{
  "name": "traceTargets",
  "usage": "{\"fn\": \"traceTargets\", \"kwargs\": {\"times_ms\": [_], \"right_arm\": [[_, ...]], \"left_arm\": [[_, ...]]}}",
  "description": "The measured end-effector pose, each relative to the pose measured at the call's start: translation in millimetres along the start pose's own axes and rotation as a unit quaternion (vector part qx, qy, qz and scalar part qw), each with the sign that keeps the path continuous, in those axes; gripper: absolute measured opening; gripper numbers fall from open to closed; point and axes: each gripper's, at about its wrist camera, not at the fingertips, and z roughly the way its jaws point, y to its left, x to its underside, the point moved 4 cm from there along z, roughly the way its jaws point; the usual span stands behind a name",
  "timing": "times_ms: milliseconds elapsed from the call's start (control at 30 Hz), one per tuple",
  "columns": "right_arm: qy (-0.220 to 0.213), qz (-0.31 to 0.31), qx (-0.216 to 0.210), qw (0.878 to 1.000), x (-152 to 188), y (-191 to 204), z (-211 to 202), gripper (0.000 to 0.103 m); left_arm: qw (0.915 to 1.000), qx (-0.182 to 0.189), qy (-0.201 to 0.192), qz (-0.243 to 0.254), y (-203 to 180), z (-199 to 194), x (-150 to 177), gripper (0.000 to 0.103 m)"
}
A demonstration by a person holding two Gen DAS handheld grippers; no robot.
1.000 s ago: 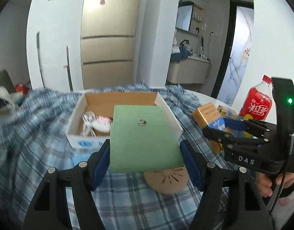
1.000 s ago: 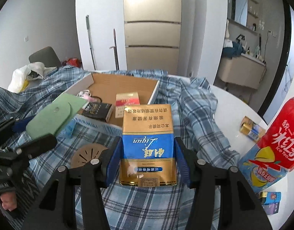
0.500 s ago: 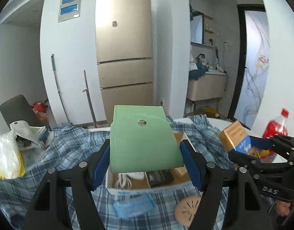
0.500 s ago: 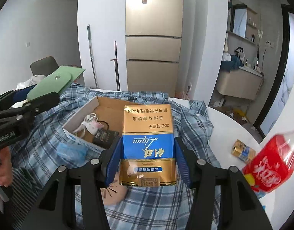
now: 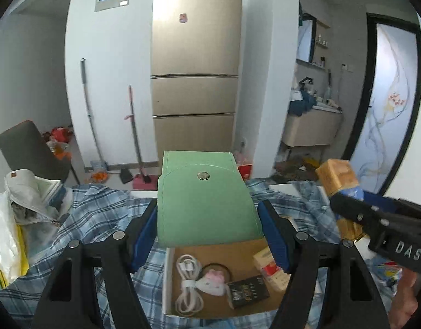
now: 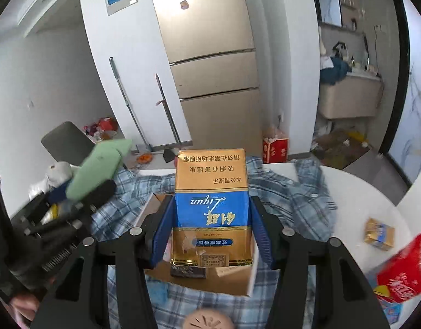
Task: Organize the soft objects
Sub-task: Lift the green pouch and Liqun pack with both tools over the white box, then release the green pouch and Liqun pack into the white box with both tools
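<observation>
two claws, each pinching one thing edge to edge over the open box. the left claw (image 5: 207, 233) has its blue pads (image 5: 144, 229) pressed on the side edges of a green pouch (image 5: 206, 205), a flat, matte, stitched sleeve with a round flap and a metal snap. gripped low and by its edges, the pouch stands up stiffly, so it seems firmer than cloth, though it could bow if squeezed harder. the right claw (image 6: 210, 233) is closed on a gold and blue pack (image 6: 212, 208), a glossy, squarish carton with print upside down to the camera; its flat sides give the pads a square seat, and the wrap looks slippery.

just below both, near the cameras, sits the cardboard box (image 5: 166, 279), shallow, with white outer walls and a raw brown floor. it holds a coiled white cable (image 5: 187, 285), a pink plush hair tie (image 5: 214, 279), a dark card (image 5: 247, 292) and a small red and tan pack (image 5: 268, 268). holding the pouch and pack above it suggests both are bound for the box, but neither is lowered yet.

around the box lies a rumpled blue plaid cloth (image 5: 100, 213) over a white tabletop (image 6: 356, 197). to the right stand a red bottle (image 6: 405, 271) and a small gold pack (image 6: 379, 233); a round tan disc (image 6: 207, 319) lies near. far off, a beige fridge.
</observation>
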Motion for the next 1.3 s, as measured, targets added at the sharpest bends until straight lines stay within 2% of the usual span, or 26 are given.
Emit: {"fn": "traceTargets", "kwargs": {"times_ms": [100, 167, 267, 367, 467, 700, 867, 967, 1067, 1200, 1300], "right_arm": [[0.001, 0.002, 0.000, 1.000, 9.2, -2.5, 18.2, 0.053], [0.017, -0.002, -0.007, 1.000, 21.6, -2.8, 36.7, 0.053], [0.055, -0.005, -0.008, 0.998, 39.1, -0.7, 62.6, 0.053], [0.104, 0.006, -0.019, 0.994, 57.9, -4.3, 82.6, 0.053], [0.126, -0.003, -0.006, 0.992, 72.3, -6.6, 97.1, 0.053], [0.180, -0.026, 0.001, 0.983, 95.2, -7.1, 125.7, 0.055], [0.186, -0.030, 0.004, 0.982, 100.6, -5.3, 126.9, 0.056], [0.187, -0.032, 0.023, 0.982, 99.0, -7.7, 131.2, 0.066], [0.183, -0.029, 0.026, 0.982, 97.6, -9.9, 132.4, 0.069], [0.178, -0.032, 0.029, 0.983, 96.1, -10.4, 131.8, 0.071], [0.174, -0.038, 0.031, 0.984, 94.6, -8.8, 131.7, 0.073]], "left_arm": [[0.9998, 0.010, 0.017, 0.000, 1.8, 14.1, 15.7, 0.073], [0.9997, 0.008, 0.023, 0.009, 1.1, 24.5, 24.5, 0.073], [0.9993, 0.018, 0.030, 0.010, 1.6, 36.4, 34.7, 0.073], [0.9981, 0.031, 0.054, 0.000, 5.4, 52.9, 52.0, 0.073], [0.9973, 0.024, 0.066, 0.018, 3.6, 67.5, 64.5, 0.073], [0.9950, 0.017, 0.095, 0.023, 3.2, 88.6, 81.3, 0.073], [0.9930, 0.026, 0.114, 0.016, 5.4, 97.2, 88.3, 0.073], [0.9931, 0.029, 0.113, 0.012, 5.7, 96.7, 87.8, 0.073], [0.9941, 0.041, 0.099, 0.013, 2.9, 90.1, 85.6, 0.074], [0.9964, 0.030, 0.077, 0.019, 1.1, 83.5, 80.2, 0.085], [0.9979, 0.031, 0.056, 0.012, 2.2, 75.8, 74.7, 0.085]]}}
